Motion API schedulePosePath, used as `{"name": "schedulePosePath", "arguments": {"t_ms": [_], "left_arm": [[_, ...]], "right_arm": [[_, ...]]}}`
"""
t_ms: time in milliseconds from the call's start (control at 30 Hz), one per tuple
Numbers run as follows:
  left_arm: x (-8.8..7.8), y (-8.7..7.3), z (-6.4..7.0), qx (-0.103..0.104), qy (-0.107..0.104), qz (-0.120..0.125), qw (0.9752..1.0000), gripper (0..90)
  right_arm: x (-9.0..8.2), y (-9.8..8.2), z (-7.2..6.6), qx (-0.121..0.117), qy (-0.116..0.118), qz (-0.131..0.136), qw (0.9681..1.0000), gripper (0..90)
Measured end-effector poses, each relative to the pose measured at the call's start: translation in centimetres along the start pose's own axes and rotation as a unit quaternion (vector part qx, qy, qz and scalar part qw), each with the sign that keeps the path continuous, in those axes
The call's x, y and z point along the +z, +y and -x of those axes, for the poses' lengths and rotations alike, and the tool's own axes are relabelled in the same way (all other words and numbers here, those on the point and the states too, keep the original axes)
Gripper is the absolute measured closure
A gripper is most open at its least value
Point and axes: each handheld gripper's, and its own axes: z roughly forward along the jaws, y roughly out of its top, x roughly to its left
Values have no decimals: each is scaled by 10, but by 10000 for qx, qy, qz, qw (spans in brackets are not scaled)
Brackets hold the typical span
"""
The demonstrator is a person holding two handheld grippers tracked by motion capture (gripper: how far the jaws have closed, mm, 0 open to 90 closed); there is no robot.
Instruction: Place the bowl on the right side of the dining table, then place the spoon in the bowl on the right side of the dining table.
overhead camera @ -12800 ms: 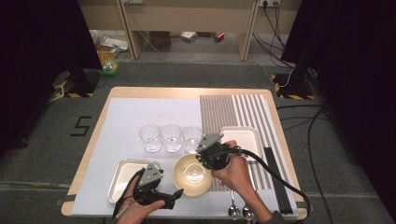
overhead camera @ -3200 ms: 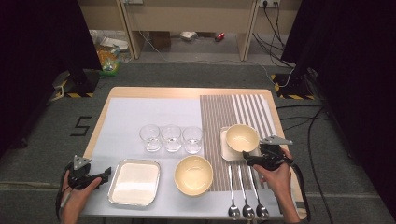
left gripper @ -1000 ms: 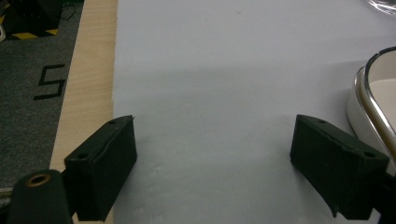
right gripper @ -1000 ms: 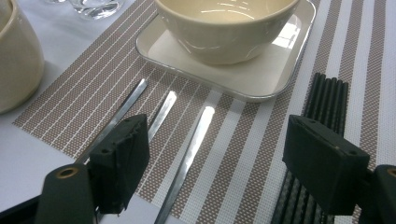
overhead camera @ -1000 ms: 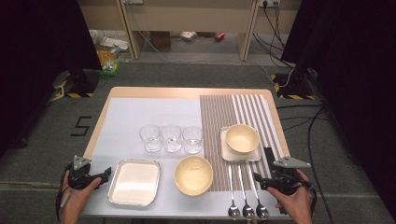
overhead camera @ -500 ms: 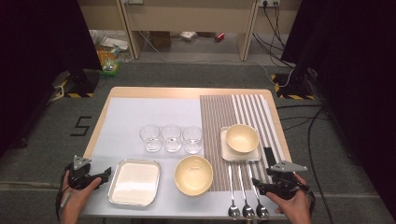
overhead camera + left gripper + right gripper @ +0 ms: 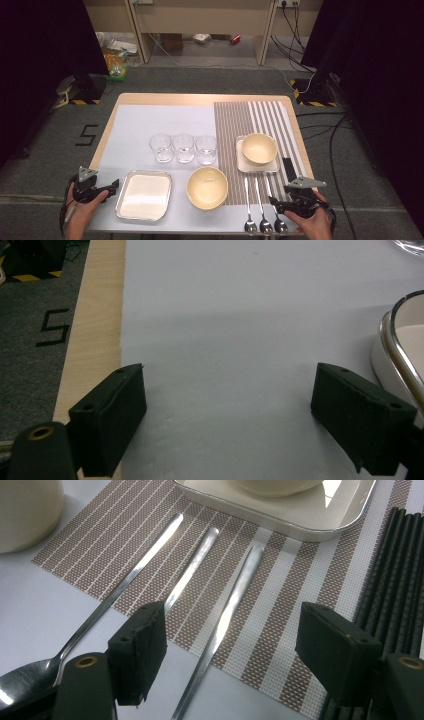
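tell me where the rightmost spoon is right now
In the high view the rightmost spoon lies at the table's near right, below the square plate; in the right gripper view it sits between the right gripper's open jaws.

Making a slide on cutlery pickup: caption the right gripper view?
Open right gripper poised over the rightmost of three spoons on a striped placemat, below a square plate.

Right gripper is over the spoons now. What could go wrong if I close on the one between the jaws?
1. The three spoons lie close side by side; the right gripper's left jaw sits over the middle spoon, so it may catch or shove that one.
2. The handles are thin and flat on the mat, so the open jaws may slip off.
3. The black chopsticks lie just beside the other jaw and could get knocked.
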Motion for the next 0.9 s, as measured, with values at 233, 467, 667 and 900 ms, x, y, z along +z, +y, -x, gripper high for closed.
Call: {"name": "schedulePosePath", "arguments": {"t_ms": [233, 467, 667, 900], "left_arm": [[0, 0, 0, -2, -1, -2, 10000, 136], [0, 0, 0, -5, 5, 11, 10000, 136], [0, 0, 0, -3, -5, 3, 10000, 136], [0, 0, 0, -11, 18, 46, 10000, 137]], "right_arm": [[2, -2, -3, -103, -1, -99, 9999, 289], [0, -3, -5, -159, 14, -123, 9998, 319], [1, -4, -6, -390, 54, -214, 9990, 392], [0, -5, -11, -529, 23, -432, 9977, 479]]}}
